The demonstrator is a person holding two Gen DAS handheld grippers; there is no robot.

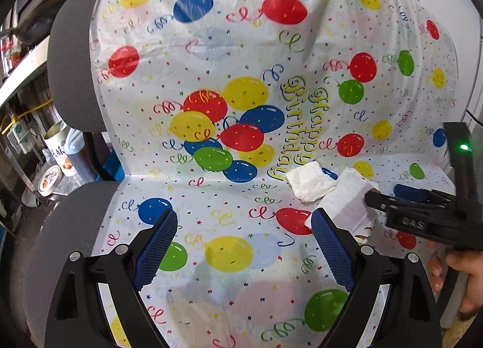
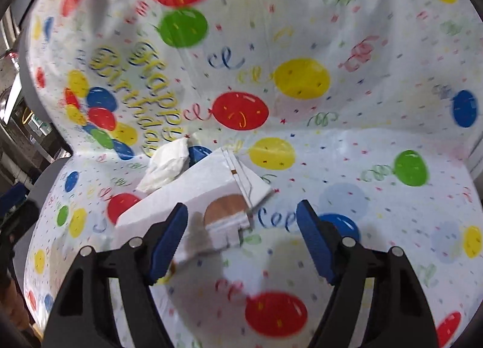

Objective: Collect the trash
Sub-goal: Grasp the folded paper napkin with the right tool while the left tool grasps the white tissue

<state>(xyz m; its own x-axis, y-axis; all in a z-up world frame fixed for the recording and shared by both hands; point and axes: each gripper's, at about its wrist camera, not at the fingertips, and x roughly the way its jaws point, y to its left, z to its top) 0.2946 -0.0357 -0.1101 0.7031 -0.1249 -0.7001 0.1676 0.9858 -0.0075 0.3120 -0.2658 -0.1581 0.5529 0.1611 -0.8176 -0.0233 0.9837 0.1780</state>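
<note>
Nothing looks collected yet: the white carton and the crumpled tissue both lie on the balloon-print sheet over the chair seat, near the fold where seat meets backrest. The right gripper hangs over the carton's near end, jaws apart, nothing pinched; the left gripper is also agape and empty. No bin shows, and the carton's far end is blurred.

You have a grey mesh chair draped in balloon-print plastic sheet; crumpled white tissue and white paper box lie on its seat.
</note>
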